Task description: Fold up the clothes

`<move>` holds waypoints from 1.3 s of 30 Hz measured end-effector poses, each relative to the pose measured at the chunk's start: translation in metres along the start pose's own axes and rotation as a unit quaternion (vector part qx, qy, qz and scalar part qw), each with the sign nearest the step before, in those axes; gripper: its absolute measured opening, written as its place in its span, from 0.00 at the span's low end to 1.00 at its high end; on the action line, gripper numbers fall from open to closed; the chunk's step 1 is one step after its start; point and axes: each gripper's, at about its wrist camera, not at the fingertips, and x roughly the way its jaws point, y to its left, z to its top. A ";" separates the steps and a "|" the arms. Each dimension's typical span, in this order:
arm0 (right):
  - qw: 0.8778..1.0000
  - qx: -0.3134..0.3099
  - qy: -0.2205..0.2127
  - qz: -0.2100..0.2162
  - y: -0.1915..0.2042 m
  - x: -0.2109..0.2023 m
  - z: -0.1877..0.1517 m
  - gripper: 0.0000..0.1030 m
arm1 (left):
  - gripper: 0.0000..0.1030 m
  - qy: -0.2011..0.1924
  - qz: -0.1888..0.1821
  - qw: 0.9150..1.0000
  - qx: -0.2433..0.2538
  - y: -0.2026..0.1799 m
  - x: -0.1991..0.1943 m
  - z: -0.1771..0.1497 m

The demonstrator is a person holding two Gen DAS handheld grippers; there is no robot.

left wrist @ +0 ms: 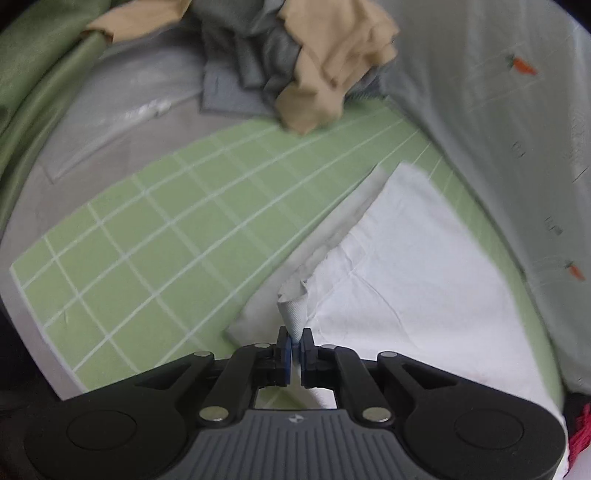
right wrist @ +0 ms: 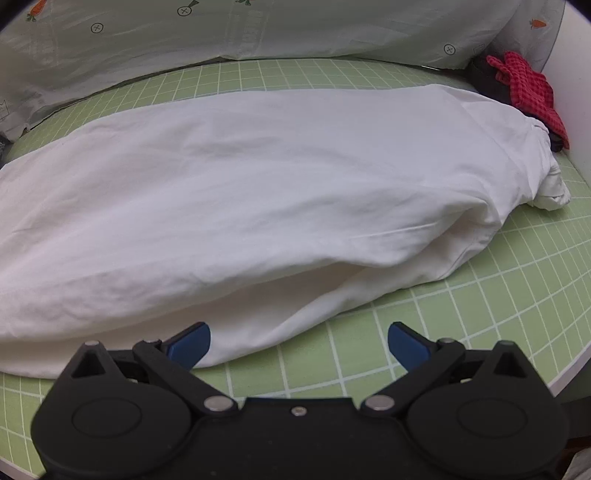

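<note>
A white garment [left wrist: 406, 266] lies on the green grid mat [left wrist: 155, 236]. My left gripper [left wrist: 294, 347] is shut on a pinched corner of its hem, which stands up between the blue pads. In the right wrist view the same white garment [right wrist: 258, 192] lies lengthwise across the green grid mat [right wrist: 480, 314], folded over on itself with a bunched end at the right. My right gripper [right wrist: 299, 343] stands open just in front of the garment's near edge, its left fingertip [right wrist: 190, 341] over the cloth, nothing between the fingers.
A heap of tan and grey clothes [left wrist: 295, 62] sits at the mat's far end. A pale carrot-print pillow [right wrist: 258, 29] borders the mat's far side. A red checked cloth [right wrist: 528, 88] lies on dark fabric at the far right. Green fabric [left wrist: 40, 74] lies beyond the mat's left edge.
</note>
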 end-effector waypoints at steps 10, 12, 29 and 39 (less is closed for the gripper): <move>0.998 0.058 -0.030 0.022 -0.056 0.001 0.023 1.00 | 0.71 -0.075 0.024 0.995 0.055 -0.061 -0.014 -0.004; 0.995 0.088 -0.035 0.025 -0.077 0.002 0.028 1.00 | 0.73 -0.080 0.019 0.995 0.063 -0.080 -0.015 -0.009; 0.922 0.369 -0.099 0.064 -0.312 0.067 0.089 1.00 | 0.78 -0.081 -0.003 0.991 0.103 -0.237 -0.004 -0.090; 0.877 0.445 -0.116 0.140 -0.385 0.126 0.119 0.65 | 0.79 -0.058 0.028 0.992 0.106 -0.294 0.004 -0.118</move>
